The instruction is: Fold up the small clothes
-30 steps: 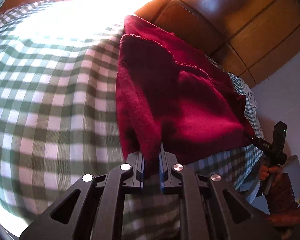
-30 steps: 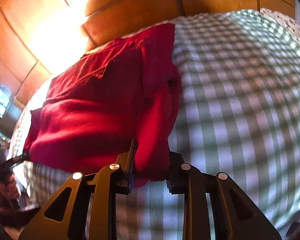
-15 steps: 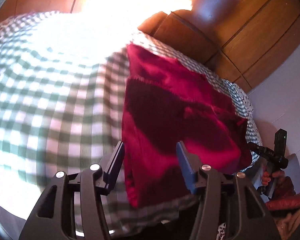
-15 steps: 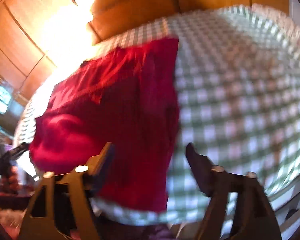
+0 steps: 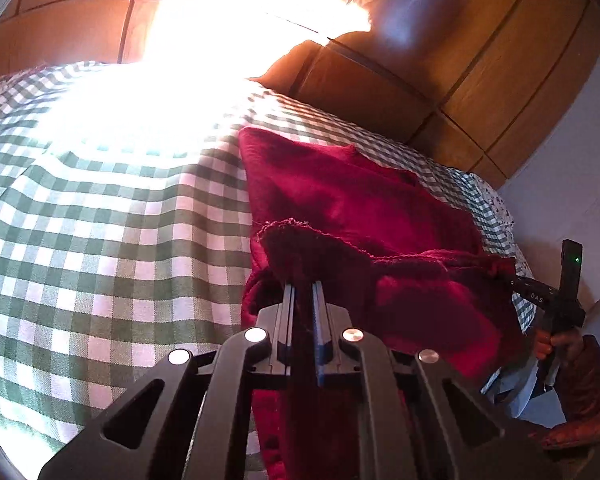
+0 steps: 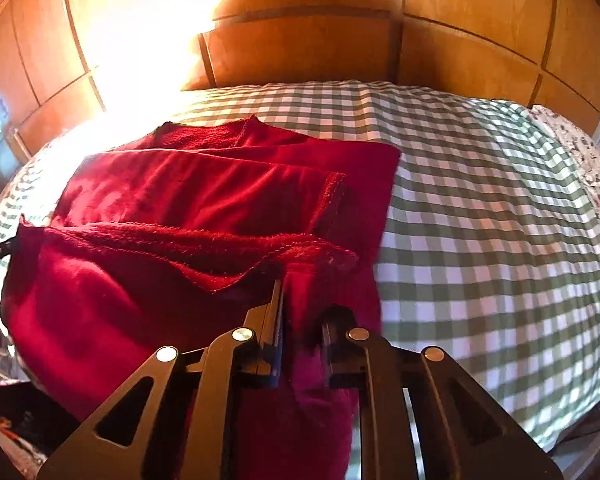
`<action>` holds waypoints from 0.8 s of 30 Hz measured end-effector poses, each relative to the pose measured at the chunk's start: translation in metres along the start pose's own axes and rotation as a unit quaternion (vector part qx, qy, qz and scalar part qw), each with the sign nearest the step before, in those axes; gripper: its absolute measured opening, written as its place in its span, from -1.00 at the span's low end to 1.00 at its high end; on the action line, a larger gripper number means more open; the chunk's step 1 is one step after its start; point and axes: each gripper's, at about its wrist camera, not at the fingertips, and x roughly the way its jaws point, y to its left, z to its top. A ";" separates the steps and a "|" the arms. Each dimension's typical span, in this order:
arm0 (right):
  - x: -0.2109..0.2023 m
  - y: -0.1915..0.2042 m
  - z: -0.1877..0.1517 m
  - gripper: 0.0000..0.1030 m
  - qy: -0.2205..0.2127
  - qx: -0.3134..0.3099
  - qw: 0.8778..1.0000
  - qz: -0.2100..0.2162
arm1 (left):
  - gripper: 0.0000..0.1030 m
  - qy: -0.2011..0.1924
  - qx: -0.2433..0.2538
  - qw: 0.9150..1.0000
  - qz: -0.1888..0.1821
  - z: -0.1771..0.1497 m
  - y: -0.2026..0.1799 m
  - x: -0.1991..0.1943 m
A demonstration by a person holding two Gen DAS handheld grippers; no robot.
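Cloth stretches sideways between my hand-held grippers: left and right have just closed, each pinching a near-edge corner, the fold running toward the bed's far edge.

Left gripper and right gripper just clamped, angled downward.
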 end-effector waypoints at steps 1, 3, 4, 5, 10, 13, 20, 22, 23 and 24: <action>-0.010 -0.002 -0.001 -0.78 -0.006 0.003 1.000 0.002 | -0.88 -0.005 0.003 1.000 -0.001 0.000 0.001 -0.006; -0.026 -0.004 0.001 -0.80 -0.022 0.012 1.000 0.007 | -0.88 -0.021 0.002 1.000 -0.008 0.004 0.001 -0.020; -0.032 -0.005 0.003 -0.80 -0.030 0.017 0.999 0.010 | -0.88 -0.030 0.000 0.999 -0.014 0.008 0.001 -0.027; -0.042 -0.007 0.008 -0.80 -0.042 0.024 0.999 0.013 | -0.88 -0.040 -0.001 0.999 -0.018 0.012 -0.002 -0.033; -0.050 -0.022 0.048 -0.80 -0.085 0.052 0.995 0.016 | -0.88 -0.084 0.029 0.996 -0.008 0.058 -0.016 -0.044; -0.034 -0.030 0.078 -0.82 -0.096 0.059 0.994 0.008 | -0.88 -0.096 0.041 0.994 0.014 0.095 -0.024 -0.026; 0.048 -0.040 0.143 -0.83 -0.071 0.085 0.993 -0.033 | -0.89 -0.059 0.032 0.994 0.085 0.156 -0.011 0.055; 0.072 -0.039 0.147 -0.83 -0.052 0.086 0.994 -0.049 | -0.89 -0.038 0.024 0.993 0.110 0.161 -0.007 0.082; 0.088 -0.039 0.147 -0.83 -0.037 0.089 0.994 -0.056 | -0.89 -0.027 0.020 0.992 0.122 0.160 -0.003 0.096; 0.101 -0.040 0.145 -0.84 -0.025 0.091 0.993 -0.064 | -0.89 -0.014 0.015 0.991 0.135 0.160 0.001 0.110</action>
